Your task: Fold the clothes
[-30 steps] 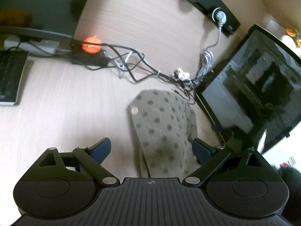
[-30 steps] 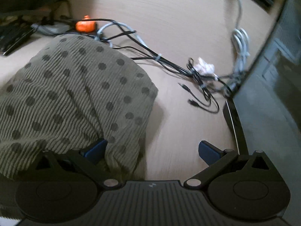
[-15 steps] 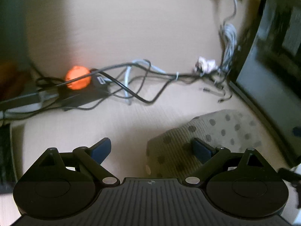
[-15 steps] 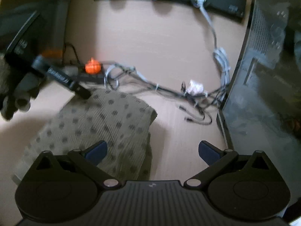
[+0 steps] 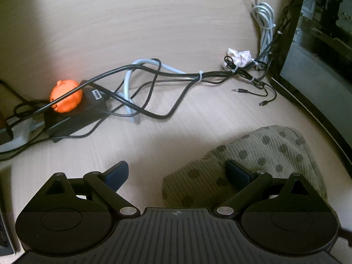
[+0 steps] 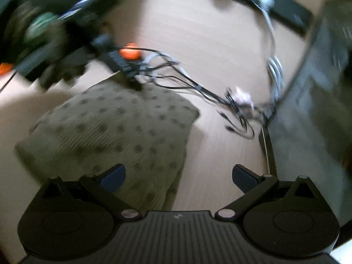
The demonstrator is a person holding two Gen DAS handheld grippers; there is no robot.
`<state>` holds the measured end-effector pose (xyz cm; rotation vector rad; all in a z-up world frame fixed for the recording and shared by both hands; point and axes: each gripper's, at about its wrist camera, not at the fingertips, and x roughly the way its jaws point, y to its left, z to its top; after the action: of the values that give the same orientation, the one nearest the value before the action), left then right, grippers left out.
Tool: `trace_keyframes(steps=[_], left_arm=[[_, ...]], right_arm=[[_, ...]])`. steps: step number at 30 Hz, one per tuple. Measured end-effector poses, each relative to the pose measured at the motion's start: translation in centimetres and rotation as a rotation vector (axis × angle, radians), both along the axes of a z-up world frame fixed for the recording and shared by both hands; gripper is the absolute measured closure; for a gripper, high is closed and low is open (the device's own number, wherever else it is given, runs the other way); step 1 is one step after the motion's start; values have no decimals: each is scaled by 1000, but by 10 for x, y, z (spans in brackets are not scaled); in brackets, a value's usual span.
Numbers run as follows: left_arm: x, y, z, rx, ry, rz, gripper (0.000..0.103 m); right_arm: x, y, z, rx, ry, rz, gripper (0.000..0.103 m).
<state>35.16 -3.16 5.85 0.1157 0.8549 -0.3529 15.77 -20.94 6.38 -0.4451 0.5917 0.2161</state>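
Note:
An olive ribbed garment with dark dots [image 6: 123, 132] lies folded on the light wood table. In the left wrist view it [image 5: 268, 154] sits at the lower right, under my right fingertip. My left gripper [image 5: 177, 173] is open and low, its left finger over bare table. My right gripper [image 6: 178, 176] is open above the garment's right edge, holding nothing. The left gripper shows blurred at the garment's far edge in the right wrist view [image 6: 118, 63].
A tangle of black and grey cables [image 5: 154, 83] runs across the table behind the garment. An orange ball [image 5: 66, 95] sits on a black power strip at left. A dark computer case [image 5: 319, 55] stands at right. A crumpled paper [image 5: 238, 56] lies by the cables.
My right gripper has lifted and pulled back from the garment. My left gripper has dropped low and moved left along the garment's far edge. Both stay open.

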Motion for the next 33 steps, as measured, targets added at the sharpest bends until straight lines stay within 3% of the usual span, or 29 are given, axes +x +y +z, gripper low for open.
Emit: trace_keyframes(steps=[4,20,23,26,28,31,33], left_arm=[[-5,2,4,10,-8,11,4],[-39,20,19,-31,-8,74,5],[-43,21,20,-31,-6,81,5],[-46,22,21,-22,-9,81,5],[-47,21,22,-17,-12,79,5],[-46,21,22,-19,-9,79,5],[-44,21,21,-25,-6,82,5]], right_arm=[[-28,12,-17,-165,-51,57,0],[-35,43,-56,-461,-230,105,0],[-36,53,-59,-528,-335,150,0],[-37,52,-44,-510,-468,50,0],[-35,45,-36,-473,-482,-23,0],[-17,43,-49,-510,-355,-34,0],[-6,39,-61,-530,-321,-50,0]])
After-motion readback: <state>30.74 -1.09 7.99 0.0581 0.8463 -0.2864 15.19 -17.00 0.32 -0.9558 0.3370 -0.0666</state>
